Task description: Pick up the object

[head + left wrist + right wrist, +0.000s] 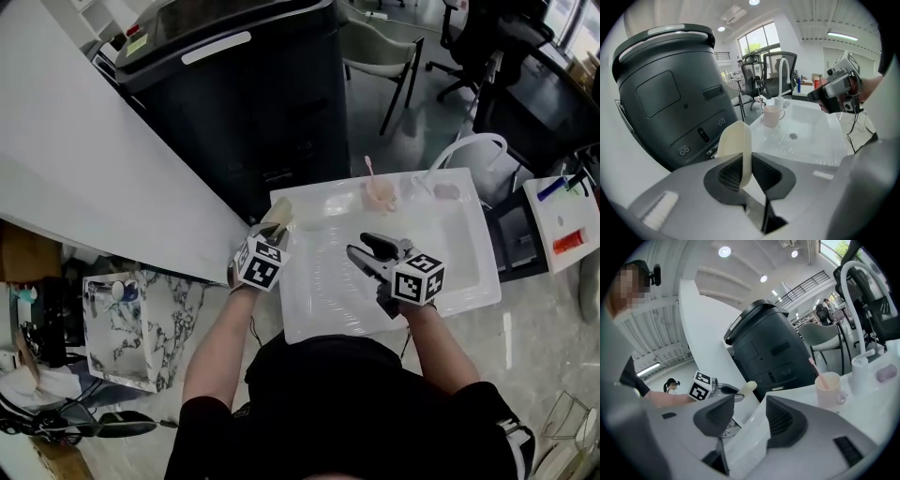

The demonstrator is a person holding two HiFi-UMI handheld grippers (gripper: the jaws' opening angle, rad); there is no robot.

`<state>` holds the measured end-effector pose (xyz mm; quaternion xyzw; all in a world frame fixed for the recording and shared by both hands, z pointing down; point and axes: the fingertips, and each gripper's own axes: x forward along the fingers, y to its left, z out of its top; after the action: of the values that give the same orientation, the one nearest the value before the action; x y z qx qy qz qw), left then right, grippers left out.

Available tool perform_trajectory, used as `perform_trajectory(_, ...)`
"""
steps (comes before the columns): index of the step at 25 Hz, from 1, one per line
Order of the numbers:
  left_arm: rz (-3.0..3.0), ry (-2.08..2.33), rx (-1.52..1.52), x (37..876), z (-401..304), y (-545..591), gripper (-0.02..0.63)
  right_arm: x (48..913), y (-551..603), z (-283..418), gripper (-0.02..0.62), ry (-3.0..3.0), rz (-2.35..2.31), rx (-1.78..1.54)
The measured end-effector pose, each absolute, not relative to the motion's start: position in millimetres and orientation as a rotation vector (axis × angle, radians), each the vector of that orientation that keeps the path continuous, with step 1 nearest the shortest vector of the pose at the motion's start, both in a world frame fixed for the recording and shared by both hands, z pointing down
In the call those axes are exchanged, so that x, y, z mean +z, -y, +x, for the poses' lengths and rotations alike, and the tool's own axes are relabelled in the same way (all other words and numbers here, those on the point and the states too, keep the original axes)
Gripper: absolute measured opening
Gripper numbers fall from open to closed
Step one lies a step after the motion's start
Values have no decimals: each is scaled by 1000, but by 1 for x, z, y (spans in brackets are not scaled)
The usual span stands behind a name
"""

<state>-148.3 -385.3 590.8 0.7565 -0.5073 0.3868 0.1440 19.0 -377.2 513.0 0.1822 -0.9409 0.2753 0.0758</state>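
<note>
My left gripper point(746, 174) has its jaws nearly together, pinching the lower end of a thin cream piece point(737, 140) that stands up tall between them. The grip takes only that bottom edge, so I judge the piece could pivot or slide out if I tilt or jerk. It hangs at the near-left corner of the white sink point(441, 281), beside the black machine point(670, 93). A slip there could send it over the rim rather than into the basin. My right gripper point(750, 420) is spread wide and empty over the sink. Swinging it across carelessly could knock the piece loose.
</note>
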Motion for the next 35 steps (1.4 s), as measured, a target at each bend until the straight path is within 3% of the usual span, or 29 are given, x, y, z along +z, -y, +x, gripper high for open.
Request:
perform_trajectory(9,2227,1542,906,547,-175,372,55,500,380,-7,202,2844,567,809)
perform_trajectory(13,2262,1577,790,518,-190,366,55,495,377,-28,122,2836,601,782)
perform_trajectory(21,2345,1619,601,469,-226,355,55,468,354,-77,60,2871,577,615)
perform_trajectory(35,2355,1762,316,420,-271,340,55,416,351,-55,14,2945,758,441)
